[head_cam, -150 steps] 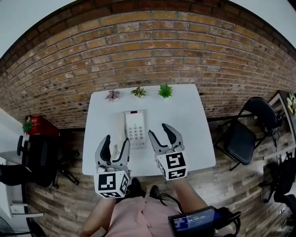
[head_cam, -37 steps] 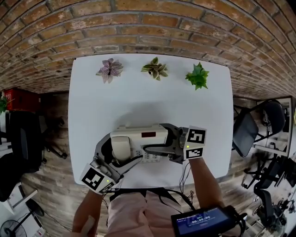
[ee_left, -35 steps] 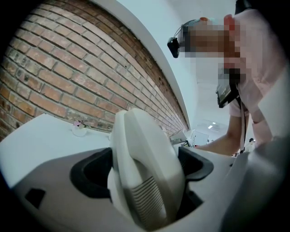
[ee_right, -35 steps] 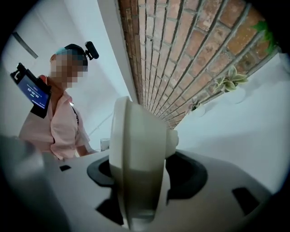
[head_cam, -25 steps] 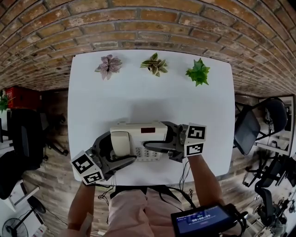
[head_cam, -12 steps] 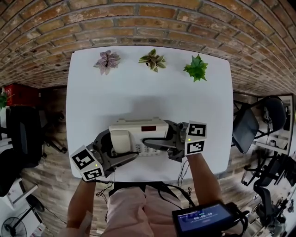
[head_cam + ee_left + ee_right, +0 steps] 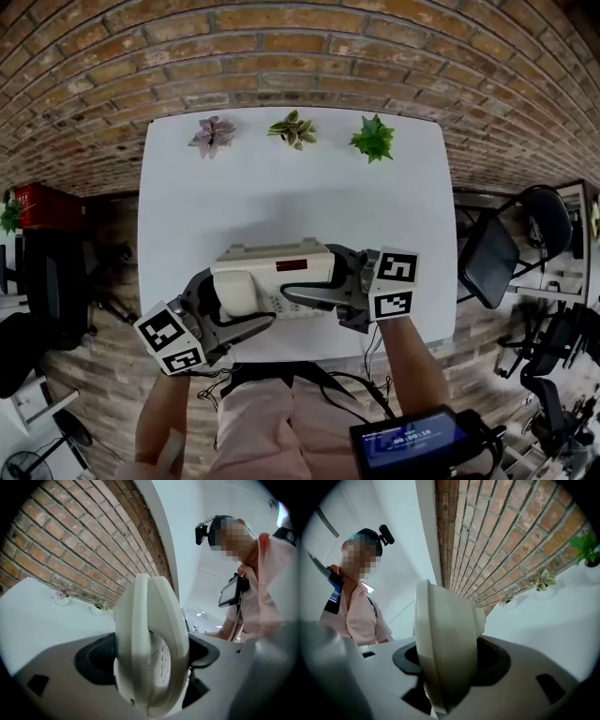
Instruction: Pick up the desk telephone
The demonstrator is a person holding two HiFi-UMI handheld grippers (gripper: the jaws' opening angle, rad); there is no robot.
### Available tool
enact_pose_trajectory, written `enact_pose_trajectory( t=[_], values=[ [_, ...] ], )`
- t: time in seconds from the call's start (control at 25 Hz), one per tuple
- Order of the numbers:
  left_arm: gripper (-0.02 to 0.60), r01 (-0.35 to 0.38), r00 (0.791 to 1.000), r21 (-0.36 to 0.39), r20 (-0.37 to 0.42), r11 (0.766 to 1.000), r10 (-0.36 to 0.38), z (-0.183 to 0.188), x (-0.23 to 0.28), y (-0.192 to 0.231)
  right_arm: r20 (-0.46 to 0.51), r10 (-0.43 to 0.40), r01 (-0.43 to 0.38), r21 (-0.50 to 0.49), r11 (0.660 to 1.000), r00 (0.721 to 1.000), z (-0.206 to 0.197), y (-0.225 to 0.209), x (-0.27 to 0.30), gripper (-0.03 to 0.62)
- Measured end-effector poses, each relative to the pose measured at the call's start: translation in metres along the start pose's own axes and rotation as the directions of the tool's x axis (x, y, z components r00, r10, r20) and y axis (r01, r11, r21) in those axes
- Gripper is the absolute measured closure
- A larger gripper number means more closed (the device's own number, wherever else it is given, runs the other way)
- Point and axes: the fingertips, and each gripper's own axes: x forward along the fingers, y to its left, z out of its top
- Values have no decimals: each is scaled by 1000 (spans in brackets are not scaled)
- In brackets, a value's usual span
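I hold the desk telephone [image 7: 277,270] with the left tool [image 7: 236,302] and right tool [image 7: 311,277] clamped on its opposite ends, sharing its weight to keep it level, apparently just above the counter [image 7: 281,187].

Right hand-held gripper [image 7: 449,681]: jaws, just closed further, clamp the cream desk telephone [image 7: 443,634] between them. Ahead right: white surface [image 7: 562,620], potted plants [image 7: 543,583], brick wall [image 7: 506,531].
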Motion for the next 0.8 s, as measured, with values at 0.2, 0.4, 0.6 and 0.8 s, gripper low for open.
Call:
enact_pose_trajectory(
  t=[0.2,0.4,0.6,0.8],
  values=[
    [132,20,1000,68,-3,998,-20,27,-2,-34,47,-9,12,-56,998,999,23,36,-13,359],
    [132,25,999,126,-25,992,-22,48,-5,-68,51,-27,33,-125,992,998,42,73,-23,359],
    [133,27,1000,174,-11,984,-26,73,-7,-101,59,-38,48,-187,981,998,64,109,-36,358],
    [133,32,999,219,-2,975,-33,100,-7,-135,116,-30,57,-234,970,993,88,143,-49,357]
  ],
)
